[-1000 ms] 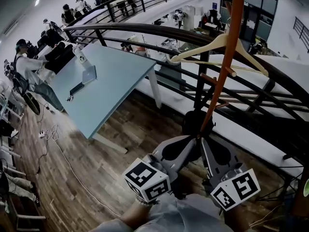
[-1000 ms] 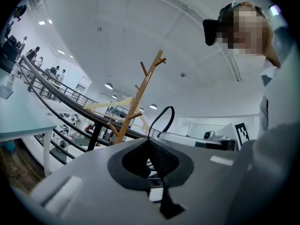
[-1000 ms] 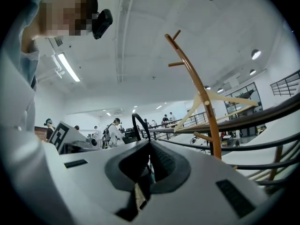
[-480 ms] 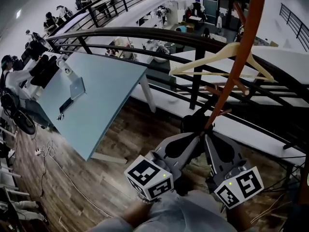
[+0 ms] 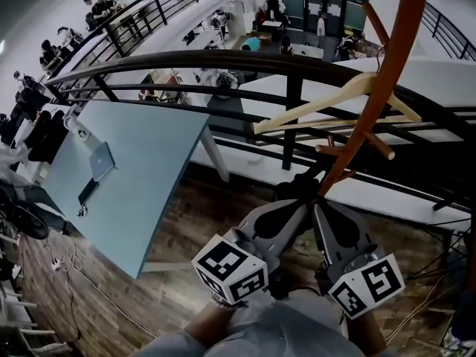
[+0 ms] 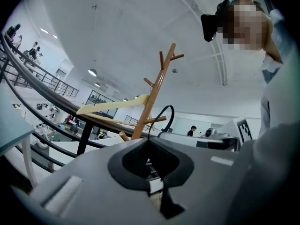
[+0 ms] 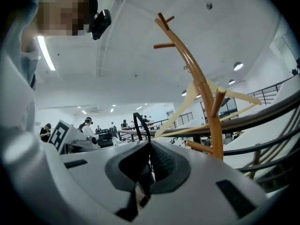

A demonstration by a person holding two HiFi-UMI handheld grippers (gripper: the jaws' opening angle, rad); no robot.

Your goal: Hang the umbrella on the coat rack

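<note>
The orange-brown wooden coat rack [image 5: 379, 88] rises at the right, with short pegs and a pale wooden hanger [image 5: 335, 103] hooked on it. My left gripper [image 5: 294, 205] and right gripper [image 5: 316, 205] are held side by side, tips together just below the rack's lower pegs. A dark bundle, the umbrella [image 5: 297, 187], shows at their tips. In the left gripper view a black strap loop [image 6: 165, 118] comes out of the shut jaws of the left gripper [image 6: 149, 142], with the coat rack [image 6: 154, 97] behind. The right gripper [image 7: 150, 145] is likewise shut on the strap loop [image 7: 140, 125], beside the coat rack [image 7: 201, 88].
A dark curved railing [image 5: 223, 62] runs behind the rack. A light-blue table [image 5: 134, 177] with a laptop stands at the left on the wooden floor [image 5: 201, 222]. Cables lie on the floor at the far left. People sit at desks far beyond the railing.
The head view has swung left to right: the table has slid left and the rack stands larger and more upright. Both grippers stay together at the rack's base, still shut.
</note>
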